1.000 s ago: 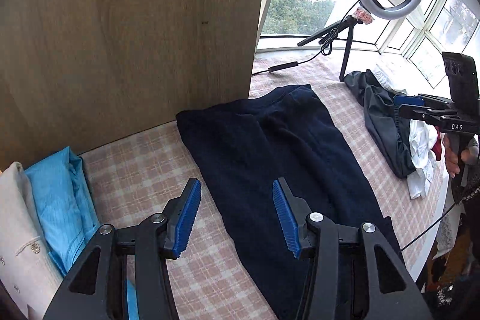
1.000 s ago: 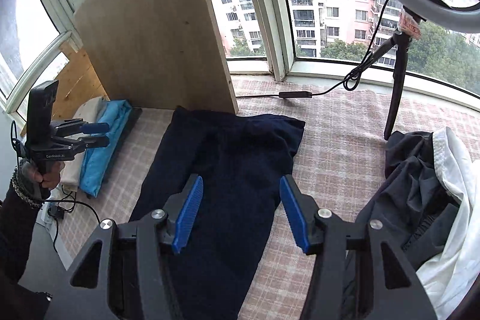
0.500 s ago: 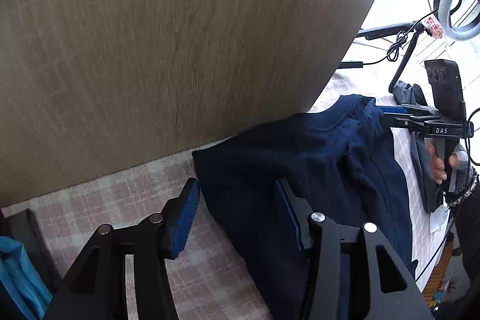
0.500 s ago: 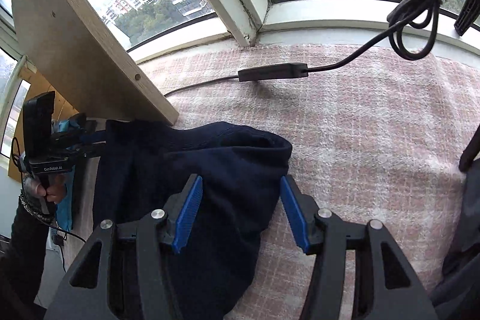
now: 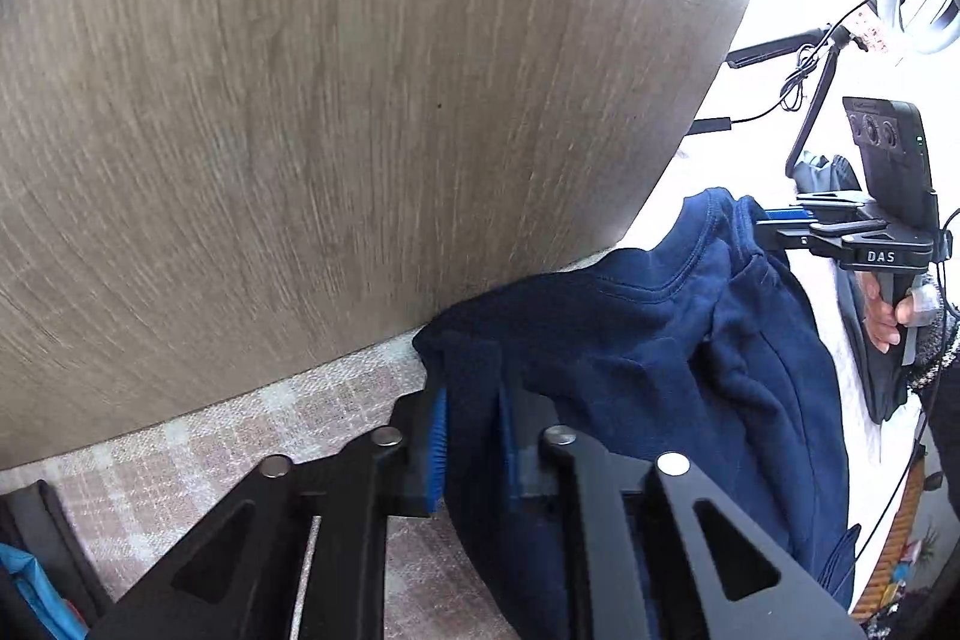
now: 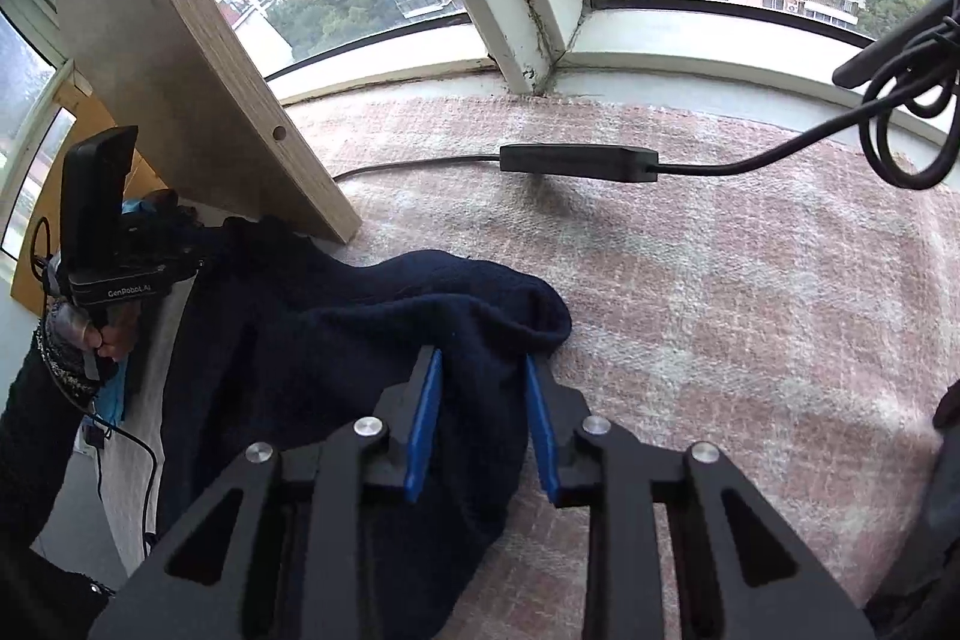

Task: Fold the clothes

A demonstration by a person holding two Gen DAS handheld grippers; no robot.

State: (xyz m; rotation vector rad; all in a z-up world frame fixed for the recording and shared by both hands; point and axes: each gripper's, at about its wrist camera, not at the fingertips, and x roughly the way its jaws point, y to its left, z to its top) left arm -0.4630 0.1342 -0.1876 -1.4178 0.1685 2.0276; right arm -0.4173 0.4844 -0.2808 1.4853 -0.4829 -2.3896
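Both grippers closed on the same dark navy garment (image 5: 630, 340), each at one top corner. Left gripper (image 5: 471, 439): jaws just closed, blue pads (image 5: 437, 451) pinching a bunched fold of the cloth at the corner nearest the wooden board (image 5: 360, 100). Right gripper (image 6: 483, 427): jaws also just closed, blue pads (image 6: 423, 430) pressed on a thicker fold of the navy cloth at the rounded corner lying toward the window side. Seen from the left wrist view, right gripper at the far corner, held by a hand (image 5: 885, 319), with the ribbed neckline of the garment raised a little between the two grips. Seen from the right wrist view, left gripper (image 6: 180, 250) beside the edge of the board, held by a hand (image 6: 111, 337) in a dark sleeve. Garment spread on a pink checked cover (image 6: 720, 280), upper edge just beside the foot of the board. Black cable with an inline box (image 6: 579, 157) lying on the cover near the window sill, apart from the garment. Bit of blue cloth (image 5: 33, 589) at the lower left corner of the left wrist view.
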